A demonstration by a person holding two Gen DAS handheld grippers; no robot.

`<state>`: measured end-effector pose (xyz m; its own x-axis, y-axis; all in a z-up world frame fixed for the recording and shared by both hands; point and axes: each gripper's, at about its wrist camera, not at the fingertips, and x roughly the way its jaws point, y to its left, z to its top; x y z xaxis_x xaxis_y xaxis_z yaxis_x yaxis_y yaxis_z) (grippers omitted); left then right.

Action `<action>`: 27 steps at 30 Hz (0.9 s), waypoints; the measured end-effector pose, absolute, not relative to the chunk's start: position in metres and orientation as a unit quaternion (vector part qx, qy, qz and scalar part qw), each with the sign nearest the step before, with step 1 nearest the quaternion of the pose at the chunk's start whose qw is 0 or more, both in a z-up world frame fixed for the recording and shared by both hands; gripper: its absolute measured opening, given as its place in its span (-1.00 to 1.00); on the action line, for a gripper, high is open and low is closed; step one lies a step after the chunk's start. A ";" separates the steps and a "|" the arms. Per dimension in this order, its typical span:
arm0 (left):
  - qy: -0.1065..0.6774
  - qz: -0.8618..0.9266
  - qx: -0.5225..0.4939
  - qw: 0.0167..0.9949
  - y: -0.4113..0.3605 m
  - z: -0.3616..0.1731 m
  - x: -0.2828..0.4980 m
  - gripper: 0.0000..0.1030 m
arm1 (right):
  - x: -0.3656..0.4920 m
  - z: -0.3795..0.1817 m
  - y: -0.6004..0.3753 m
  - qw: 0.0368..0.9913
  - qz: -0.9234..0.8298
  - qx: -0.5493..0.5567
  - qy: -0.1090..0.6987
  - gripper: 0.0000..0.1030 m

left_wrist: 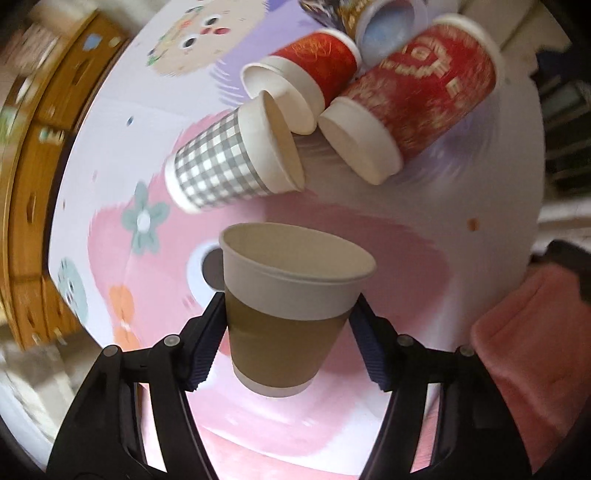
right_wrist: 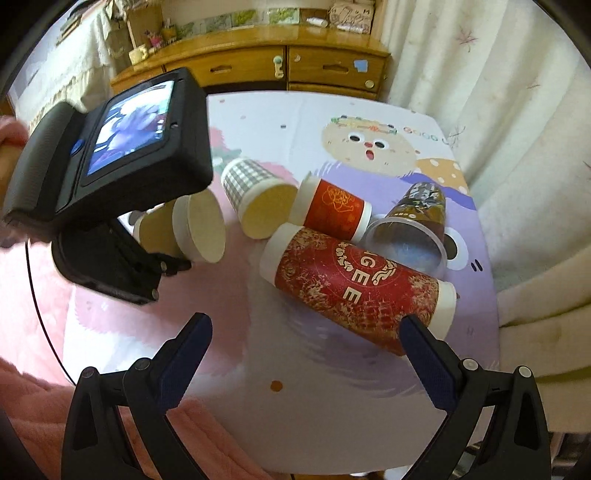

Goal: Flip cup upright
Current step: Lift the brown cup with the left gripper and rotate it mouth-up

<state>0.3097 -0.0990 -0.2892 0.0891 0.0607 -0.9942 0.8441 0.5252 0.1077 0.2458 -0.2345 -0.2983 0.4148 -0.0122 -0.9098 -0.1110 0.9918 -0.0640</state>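
My left gripper (left_wrist: pixel 288 325) is shut on a brown-sleeved paper cup (left_wrist: pixel 288 317), held above the table with its mouth tilted up and away. The same cup (right_wrist: pixel 184 230) shows in the right wrist view, held by the left gripper body (right_wrist: pixel 110 177), mouth facing sideways. On the table lie a grey checked cup (left_wrist: pixel 225 162), a small red cup (left_wrist: pixel 314 70), a large red cup (left_wrist: pixel 413 96) and a dark clear-rimmed cup (left_wrist: pixel 380 22), all on their sides. My right gripper (right_wrist: pixel 304 332) is open and empty, near the large red cup (right_wrist: pixel 354 291).
The table (right_wrist: pixel 280 122) has a pastel cartoon cloth. A wooden cabinet (right_wrist: pixel 258 66) stands behind it and a white curtain (right_wrist: pixel 498 110) is on the right. A pink sleeve (left_wrist: pixel 524 350) is at the table's near edge.
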 end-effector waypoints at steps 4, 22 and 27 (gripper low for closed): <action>0.638 -0.280 0.304 0.650 -0.092 -0.283 0.303 0.23 | 0.225 -0.278 -0.236 0.853 0.019 -0.022 0.521 0.99; 0.751 -0.114 -0.046 0.649 -0.071 -0.338 0.236 0.23 | 0.192 -0.258 -0.323 0.757 0.048 0.233 0.609 0.99; 0.756 -0.087 -0.102 0.640 -0.091 -0.377 0.234 0.23 | 0.196 -0.270 -0.352 0.712 0.075 0.261 0.647 0.99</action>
<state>0.2339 -0.0915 -0.3769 -0.1594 -0.2653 -0.9509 -0.0424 0.9642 -0.2618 0.1962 -0.3521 -0.2698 0.1506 0.4450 -0.8828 0.2312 0.8523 0.4691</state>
